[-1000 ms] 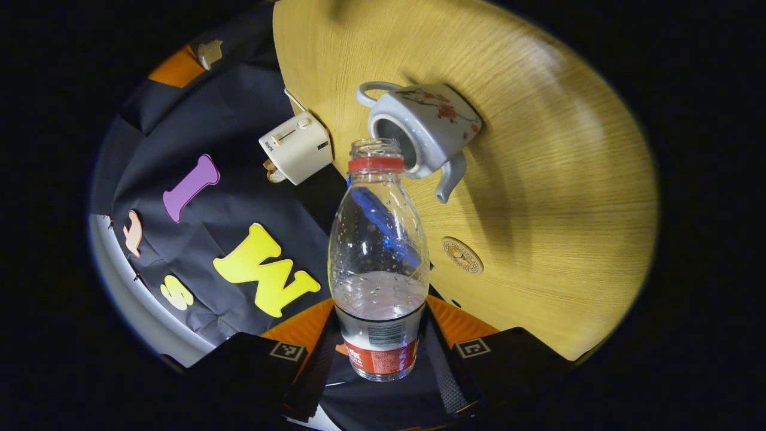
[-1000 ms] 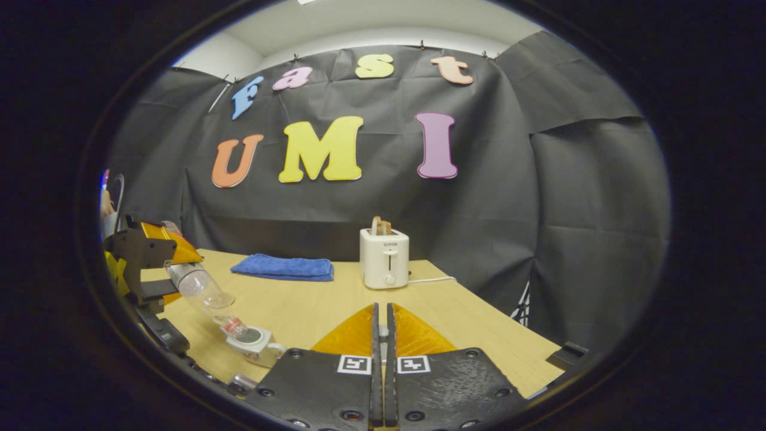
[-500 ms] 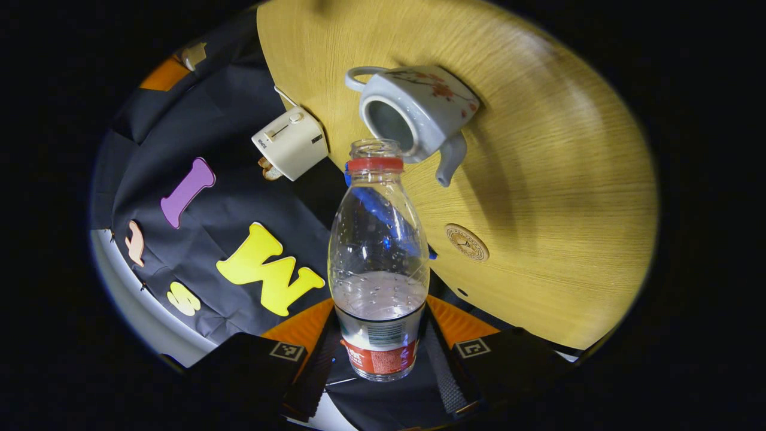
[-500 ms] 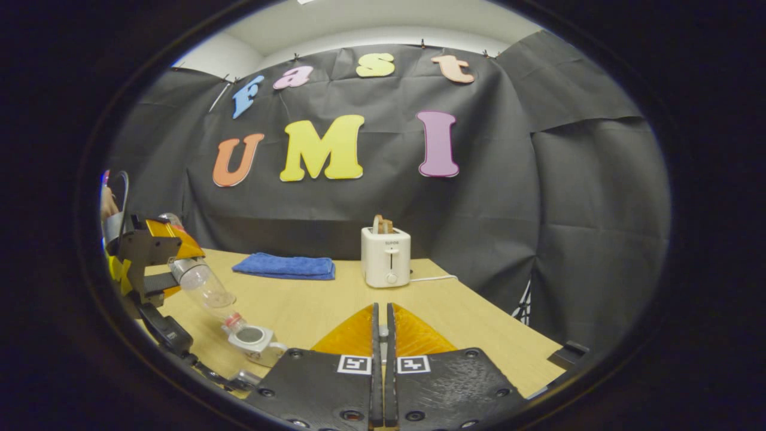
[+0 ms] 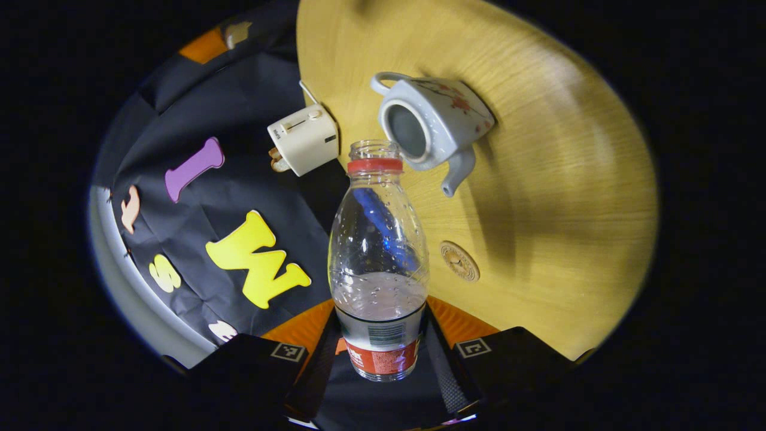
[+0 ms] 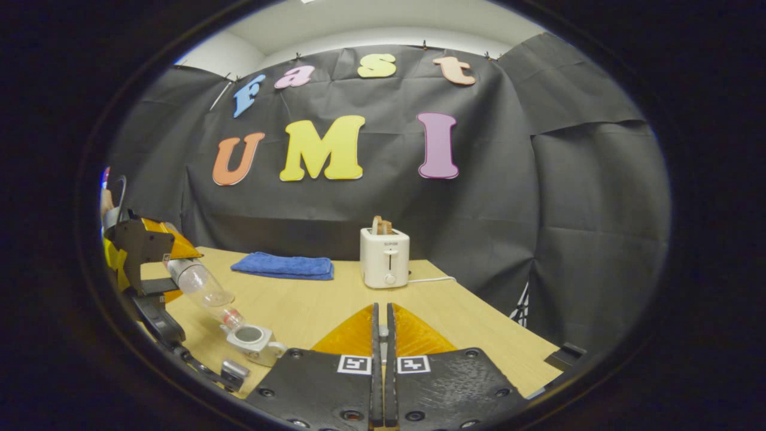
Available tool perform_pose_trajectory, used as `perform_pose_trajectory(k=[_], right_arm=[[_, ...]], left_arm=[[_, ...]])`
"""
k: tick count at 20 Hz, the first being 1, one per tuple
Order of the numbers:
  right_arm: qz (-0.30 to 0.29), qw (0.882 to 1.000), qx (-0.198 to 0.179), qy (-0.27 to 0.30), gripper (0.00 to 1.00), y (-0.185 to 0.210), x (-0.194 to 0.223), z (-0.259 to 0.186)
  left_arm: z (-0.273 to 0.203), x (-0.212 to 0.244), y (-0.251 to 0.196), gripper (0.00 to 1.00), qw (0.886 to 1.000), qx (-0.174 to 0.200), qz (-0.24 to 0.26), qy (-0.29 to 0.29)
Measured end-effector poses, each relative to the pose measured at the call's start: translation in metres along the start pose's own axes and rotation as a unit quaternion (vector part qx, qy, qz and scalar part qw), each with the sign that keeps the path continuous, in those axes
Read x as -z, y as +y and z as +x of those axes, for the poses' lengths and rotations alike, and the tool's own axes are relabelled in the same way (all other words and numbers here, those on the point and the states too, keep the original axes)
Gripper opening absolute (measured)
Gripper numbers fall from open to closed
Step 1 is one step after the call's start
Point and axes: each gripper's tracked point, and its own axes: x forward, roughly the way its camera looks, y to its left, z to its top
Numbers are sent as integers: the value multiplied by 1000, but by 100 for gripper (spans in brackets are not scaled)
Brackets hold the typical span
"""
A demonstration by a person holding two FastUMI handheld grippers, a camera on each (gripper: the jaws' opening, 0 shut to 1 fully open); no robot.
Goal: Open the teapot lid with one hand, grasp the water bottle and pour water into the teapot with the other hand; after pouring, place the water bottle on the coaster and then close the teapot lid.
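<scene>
On the table (image 5: 538, 179) the teapot (image 5: 434, 129) stood with its lid off, and the coaster (image 5: 459, 261) lay near it. The left gripper (image 5: 380, 350) was clamped on the bottle (image 5: 379, 263), tilted, mouth just beside the opening. The mouth should probably sit squarely over the opening before tipping further. The right gripper (image 6: 380, 341) had its fingers pressed together; whether they held the lid I could not tell.

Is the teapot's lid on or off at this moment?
Off. The teapot shows a bare round opening with a dark interior in the left gripper view, and the tilted water bottle has its uncapped neck right by it.
</scene>
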Motion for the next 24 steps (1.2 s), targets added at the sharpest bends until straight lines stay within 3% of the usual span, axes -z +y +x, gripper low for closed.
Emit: perform_pose_trajectory(k=[3,6,8,10,13,17,23,24], right_arm=[[6,1000,3,-1,1,-1,-1,0],[1,1000,2,3,1,3,2,1],[-4,1000,0,4,1,7,3,-1],[-6,1000,-5,2,1,12,1,-3],[-17,1000,-8,-2,1,18,1,-5],[-18,1000,-13,2,1,23,5,-4],[-17,1000,-11,7,1,23,10,-1],[-17,1000,-11,8,0,23,10,-1]], left_arm=[[-3,-3,-26,80,992,23,-119,-22],[-5,-2,-38,76,979,19,-201,-34],[-8,2,-44,76,966,13,-257,-35],[-10,7,-46,76,943,9,-329,-37],[-13,18,-49,77,890,-4,-455,-37],[-7,40,-40,77,804,-35,-592,-30],[16,68,-18,77,697,-39,-714,-46],[24,69,-15,77,684,-35,-727,-51]])
